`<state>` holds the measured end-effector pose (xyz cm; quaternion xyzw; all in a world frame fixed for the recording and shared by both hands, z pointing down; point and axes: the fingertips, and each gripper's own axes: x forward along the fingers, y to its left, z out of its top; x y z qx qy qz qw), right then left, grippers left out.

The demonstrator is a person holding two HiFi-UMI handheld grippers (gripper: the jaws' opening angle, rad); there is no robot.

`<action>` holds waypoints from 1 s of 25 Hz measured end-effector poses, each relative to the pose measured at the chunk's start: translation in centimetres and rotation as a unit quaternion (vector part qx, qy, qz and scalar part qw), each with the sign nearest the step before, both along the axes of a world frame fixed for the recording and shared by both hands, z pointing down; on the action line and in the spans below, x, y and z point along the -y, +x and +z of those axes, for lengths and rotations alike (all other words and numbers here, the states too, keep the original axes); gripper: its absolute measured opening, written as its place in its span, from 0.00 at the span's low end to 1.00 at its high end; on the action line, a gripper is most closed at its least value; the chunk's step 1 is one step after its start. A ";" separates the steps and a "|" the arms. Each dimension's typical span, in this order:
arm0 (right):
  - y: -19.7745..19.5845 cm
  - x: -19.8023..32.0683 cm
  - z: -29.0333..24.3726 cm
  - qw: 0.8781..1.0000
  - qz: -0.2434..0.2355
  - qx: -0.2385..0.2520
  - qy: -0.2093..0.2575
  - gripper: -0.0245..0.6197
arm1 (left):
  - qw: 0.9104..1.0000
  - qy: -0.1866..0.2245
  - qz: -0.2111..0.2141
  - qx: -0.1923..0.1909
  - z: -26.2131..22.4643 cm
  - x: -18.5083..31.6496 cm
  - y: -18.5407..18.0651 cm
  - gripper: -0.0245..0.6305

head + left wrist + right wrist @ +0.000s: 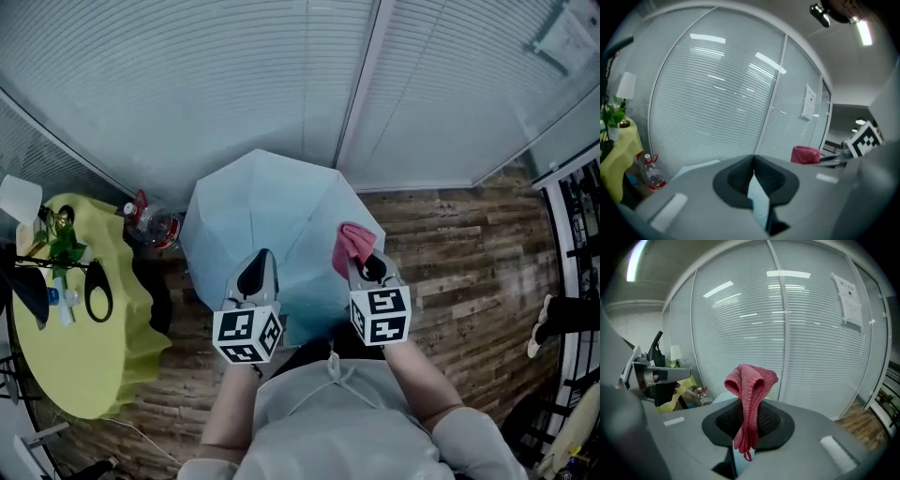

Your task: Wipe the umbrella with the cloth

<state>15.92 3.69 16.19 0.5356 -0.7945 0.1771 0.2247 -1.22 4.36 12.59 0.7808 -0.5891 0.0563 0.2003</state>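
Two grippers are over the near side of the open umbrella [272, 202], which rests canopy-up on the wooden floor [459, 262] against the blinds, directly in front of me. On the right gripper [368, 266], my fingers are clenched on the pink cloth [351, 246]; its bunched top rises above the tips and its loose ends hang below them. On the left gripper [260, 266], my fingers are closed tip to tip. A pale blue sliver shows lower in the gap, and I cannot tell whether it is pinched canopy or canopy seen through. I judge the step in hand to be laying the cloth on the canopy to begin wiping; no view confirms contact. To do it well, I should tip the right gripper down so the bunched cloth meets the fabric before the fingers do. I should then stroke lightly from crown to rim along one panel, since the canopy will likely give. The left gripper should steady the rim against rolling. Both forearms reach forward, roughly parallel, with the marker cubes towards me. The yellow-covered bench [89, 375] and a bottle [152, 226] stand to the left.
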 end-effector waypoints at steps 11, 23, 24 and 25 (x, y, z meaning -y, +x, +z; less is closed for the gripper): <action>-0.1 1.4 -6.2 0.998 0.012 -0.005 0.066 0.11 | 0.997 0.071 0.006 0.008 -7.1 0.8 -0.2 0.05; -0.4 2.2 -7.6 0.997 0.001 0.000 0.082 0.11 | 0.995 0.093 0.009 0.017 -8.7 1.3 0.8 0.05; -0.4 2.2 -7.6 0.997 -0.001 0.001 0.081 0.11 | 0.995 0.094 0.010 0.019 -8.7 1.2 0.9 0.05; -0.5 2.1 -7.5 0.997 -0.004 0.001 0.081 0.11 | 0.995 0.095 0.011 0.023 -8.8 1.2 0.9 0.05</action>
